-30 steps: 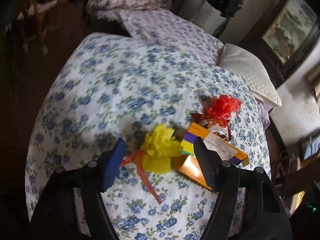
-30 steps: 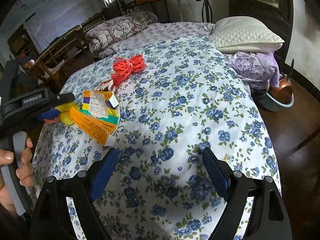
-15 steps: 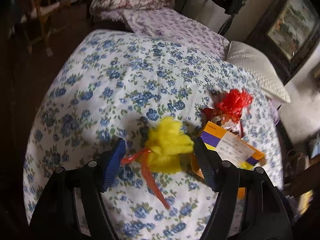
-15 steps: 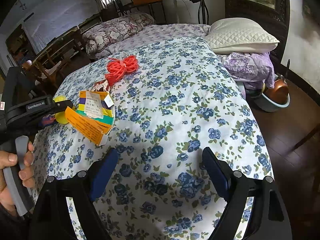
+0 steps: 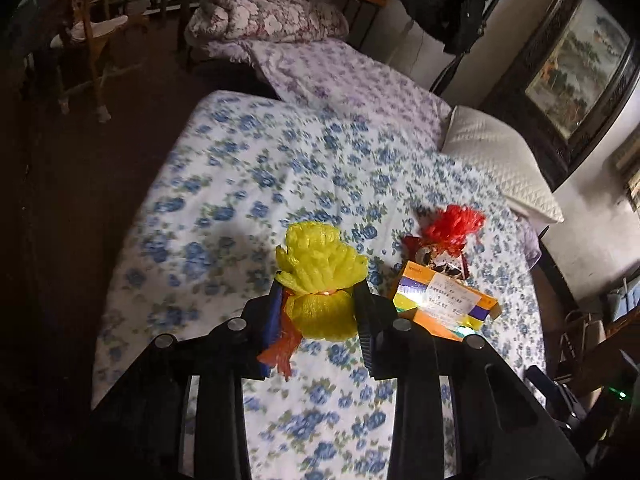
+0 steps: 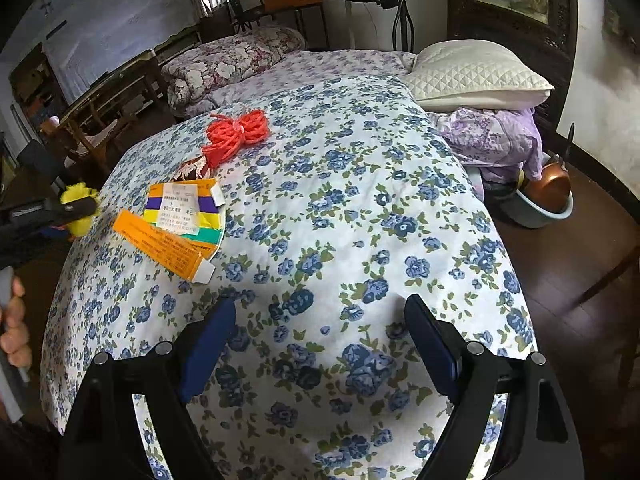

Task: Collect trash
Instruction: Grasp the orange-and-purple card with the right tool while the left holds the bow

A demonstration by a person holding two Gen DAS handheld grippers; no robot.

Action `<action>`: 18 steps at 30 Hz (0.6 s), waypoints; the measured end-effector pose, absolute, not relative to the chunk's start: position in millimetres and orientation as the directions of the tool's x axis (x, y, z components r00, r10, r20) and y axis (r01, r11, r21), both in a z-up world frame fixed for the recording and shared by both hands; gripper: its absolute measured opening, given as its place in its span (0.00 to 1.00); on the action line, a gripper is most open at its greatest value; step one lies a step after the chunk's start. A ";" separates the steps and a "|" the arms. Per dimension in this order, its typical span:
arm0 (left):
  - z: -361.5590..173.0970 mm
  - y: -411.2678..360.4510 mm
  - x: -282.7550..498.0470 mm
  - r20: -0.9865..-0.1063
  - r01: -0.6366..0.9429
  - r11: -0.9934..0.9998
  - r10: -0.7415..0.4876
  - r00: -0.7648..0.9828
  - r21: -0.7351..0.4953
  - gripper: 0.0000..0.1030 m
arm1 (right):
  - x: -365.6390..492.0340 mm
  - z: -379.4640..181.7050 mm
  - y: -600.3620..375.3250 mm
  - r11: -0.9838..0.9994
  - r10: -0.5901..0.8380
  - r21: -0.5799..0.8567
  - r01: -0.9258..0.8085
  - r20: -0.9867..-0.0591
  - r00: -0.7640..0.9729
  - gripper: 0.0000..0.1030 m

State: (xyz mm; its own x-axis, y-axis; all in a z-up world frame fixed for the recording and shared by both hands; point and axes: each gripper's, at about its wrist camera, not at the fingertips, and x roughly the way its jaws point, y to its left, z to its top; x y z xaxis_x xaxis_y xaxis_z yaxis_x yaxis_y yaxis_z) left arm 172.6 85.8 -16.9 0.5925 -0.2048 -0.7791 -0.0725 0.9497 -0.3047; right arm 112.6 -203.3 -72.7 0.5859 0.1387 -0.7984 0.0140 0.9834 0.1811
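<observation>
On the bed (image 5: 240,184), under a blue-flowered cover, a scatter of trash toward the near left edge. Between the fingers of the left tongs (image 5: 318,312), a yellow foam net (image 5: 320,276), clamped at its tied waist, frilled top standing above the fingertips, an orange ribbon (image 5: 282,350) dangling beneath; whether clear of the cover or touching it, impossible to tell. Just right of it, flat on the cover, an orange and purple striped box (image 5: 444,304) with a white label. Beyond the box and touching it, a small dark wrapper (image 5: 440,262), then a red foam net (image 5: 456,224). Same group in the right view: yellow foam net (image 6: 80,208) at far left in the black fingers, box (image 6: 180,220), red foam net (image 6: 238,130) farther up. Right tongs (image 6: 320,340) wide apart, holding nothing, low over bare cover near the foot of the bed. At the head, a white pillow (image 6: 476,74); off the right side, a copper pot (image 6: 548,188) in a pale basin on the floor.
</observation>
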 end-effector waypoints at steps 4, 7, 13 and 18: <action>-12.6 92.3 168.1 -0.774 -0.083 0.946 -0.204 0.599 -0.314 0.32 | 116.7 -68.7 -195.9 0.974 0.198 0.225 -0.025 -0.793 0.576 0.82; -18.4 92.6 171.6 -0.785 -0.090 0.943 -0.212 0.582 -0.321 0.32 | 126.7 -62.1 -183.8 0.969 0.236 0.237 -0.074 -0.788 0.569 0.82; -24.1 88.5 177.9 -0.793 -0.074 0.941 -0.235 0.562 -0.331 0.32 | 164.2 -50.3 -167.0 0.974 0.227 0.189 -0.126 -0.782 0.581 0.82; -26.4 86.6 184.8 -0.797 -0.074 0.939 -0.242 0.553 -0.337 0.32 | 203.3 -45.0 -147.9 0.962 0.270 0.192 -0.194 -0.787 0.555 0.82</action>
State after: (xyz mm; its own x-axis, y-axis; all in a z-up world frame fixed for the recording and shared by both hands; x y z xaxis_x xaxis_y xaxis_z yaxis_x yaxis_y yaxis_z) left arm 184.8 86.6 -26.4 0.5526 -0.2423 -0.7974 -0.0741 0.9387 -0.3366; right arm 203.3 -147.9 -45.0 0.5554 0.2696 -0.7867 -0.1945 0.9619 0.1923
